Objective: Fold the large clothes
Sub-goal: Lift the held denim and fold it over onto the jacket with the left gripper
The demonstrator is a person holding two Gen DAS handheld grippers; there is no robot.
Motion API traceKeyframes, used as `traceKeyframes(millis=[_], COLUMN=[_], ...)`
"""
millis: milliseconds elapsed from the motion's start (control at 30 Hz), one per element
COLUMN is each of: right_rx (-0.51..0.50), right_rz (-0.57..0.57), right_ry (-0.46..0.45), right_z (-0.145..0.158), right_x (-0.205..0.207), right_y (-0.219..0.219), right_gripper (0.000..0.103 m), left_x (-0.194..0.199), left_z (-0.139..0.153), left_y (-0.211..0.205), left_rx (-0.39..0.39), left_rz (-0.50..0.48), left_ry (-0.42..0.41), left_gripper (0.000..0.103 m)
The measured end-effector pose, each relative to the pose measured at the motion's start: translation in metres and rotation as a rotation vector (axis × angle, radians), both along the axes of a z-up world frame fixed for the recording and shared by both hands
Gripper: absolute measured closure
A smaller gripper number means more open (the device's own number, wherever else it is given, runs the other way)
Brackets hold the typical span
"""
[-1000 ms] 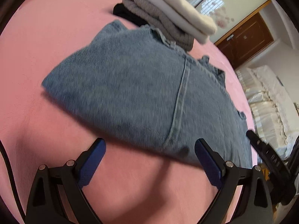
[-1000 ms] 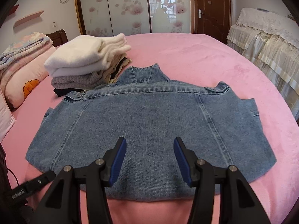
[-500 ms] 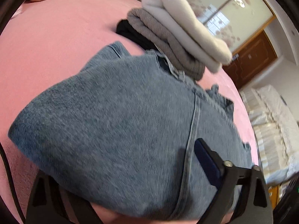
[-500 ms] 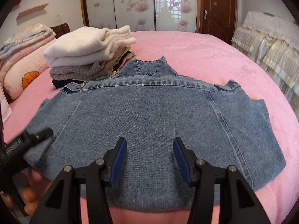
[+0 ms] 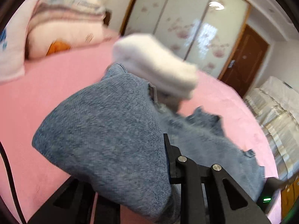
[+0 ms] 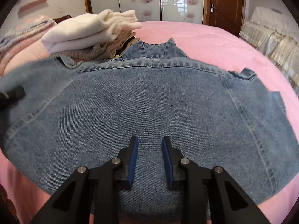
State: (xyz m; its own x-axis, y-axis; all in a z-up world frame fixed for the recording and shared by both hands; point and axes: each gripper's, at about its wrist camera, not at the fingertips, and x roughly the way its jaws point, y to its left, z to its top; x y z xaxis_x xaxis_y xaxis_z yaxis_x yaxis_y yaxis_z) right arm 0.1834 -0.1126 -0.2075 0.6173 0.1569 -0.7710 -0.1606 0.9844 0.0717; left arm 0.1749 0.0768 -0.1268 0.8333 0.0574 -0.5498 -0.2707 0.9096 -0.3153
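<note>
**Denim jacket, one side taken up for folding; both claws at the cloth**

Left wrist view
- Denim jacket [image 5: 112,140]: one side bunched and raised off the pink bed [image 5: 56,85], draped over the near part of the tool. Judged purpose: to carry this side across the body of the garment as a fold.
- Left claw [image 5: 145,177]: jaws closing and nearly together, with denim between them. Only one finger shows; the other is buried under the cloth. The grip reads as firm, since the fabric hangs from it.
- Stack of folded clothes [image 5: 155,71]: white knit on top, just behind the lifted denim. Picture blurred here, so contact with the jacket cannot be told.
- Pillows and folded quilts [image 5: 56,28]: at the head of the bed, well apart.

Right wrist view
- Denim jacket [image 6: 149,102]: back upward, spread flat on the pink bed [image 6: 214,41], collar toward the far side, near the stack of folded clothes [image 6: 89,31]. Its left-of-picture edge is lifted and blurred.
- Right claw [image 6: 149,156]: over the lower middle of the jacket, near the hem; jaws closing, a narrow gap left. Denim lies beneath and between the blue pads [image 6: 133,160]; no pinch shows. Judged purpose: to take hold of, or pin down, the hem while the other side folds.
</note>
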Motion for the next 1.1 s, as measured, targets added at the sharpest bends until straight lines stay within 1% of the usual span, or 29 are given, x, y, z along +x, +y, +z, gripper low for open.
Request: traceKeyframes(millis=[33,167,267,333,400,433,467,500,567,633,733,800,833,867,900,933,967,1100], right_rx=[0.009,0.076,0.135,0.202,0.238,0.244,0.235,0.217,0.170,0.132,0.120,0.122,0.122,0.129,0.141,0.150,0.156,0.186], right_rz=[0.000,-0.002,0.004,0.003,-0.035,-0.055,-0.097,-0.125,-0.189,-0.266,-0.331,-0.364,-0.376,-0.384,-0.389,-0.395,-0.397,-0.407], right_ry=[0.001,0.013,0.034,0.057,0.053,0.042,0.025,0.014,-0.006,-0.009,0.016,0.045,0.055,0.068,0.079,0.086,0.088,0.085], right_z=[0.000,-0.001,0.001,0.007,0.016,0.021,0.028,0.032,0.039,0.040,0.034,0.025,0.021,0.018,0.014,0.012,0.010,0.008], right_x=[0.000,-0.001,-0.001,-0.004,-0.015,-0.020,-0.030,-0.037,-0.052,-0.069,-0.083,-0.091,-0.093,-0.096,-0.098,-0.101,-0.100,-0.099], right_y=[-0.001,-0.011,-0.020,-0.035,-0.061,-0.073,-0.095,-0.109,-0.141,-0.178,-0.213,-0.232,-0.237,-0.243,-0.247,-0.251,-0.252,-0.257], right_gripper=[0.077,0.077,0.079,0.086,0.090,0.091,0.091,0.090,0.090,0.090,0.090,0.090,0.090,0.090,0.090,0.090,0.090,0.090], left_x=[-0.003,0.000,0.005,0.013,0.019,0.024,0.027,0.031,0.038,0.044,0.043,0.039,0.039,0.037,0.036,0.034,0.033,0.026], left_z=[0.012,0.044,0.059,0.066,0.070,0.070,0.069,0.066,0.056,0.035,-0.002,-0.030,-0.044,-0.055,-0.061,-0.063,-0.061,-0.042], left_y=[-0.013,-0.063,-0.102,-0.130,-0.157,-0.173,-0.185,-0.201,-0.234,-0.268,-0.305,-0.328,-0.338,-0.347,-0.352,-0.354,-0.355,-0.358], left_rx=[0.029,0.102,0.138,0.137,0.135,0.138,0.141,0.143,0.173,0.204,0.251,0.301,0.341,0.381,0.407,0.428,0.429,0.402], left_rz=[-0.024,-0.118,-0.185,-0.240,-0.287,-0.314,-0.335,-0.362,-0.406,-0.463,-0.549,-0.605,-0.623,-0.635,-0.639,-0.638,-0.636,-0.635], left_ry=[-0.037,-0.099,-0.138,-0.158,-0.165,-0.162,-0.157,-0.151,-0.135,-0.094,-0.013,0.049,0.081,0.102,0.107,0.099,0.094,0.055], left_gripper=[0.092,0.092,0.092,0.092,0.092,0.092,0.092,0.092,0.092,0.092,0.092,0.092,0.092,0.092,0.092,0.092,0.092,0.092])
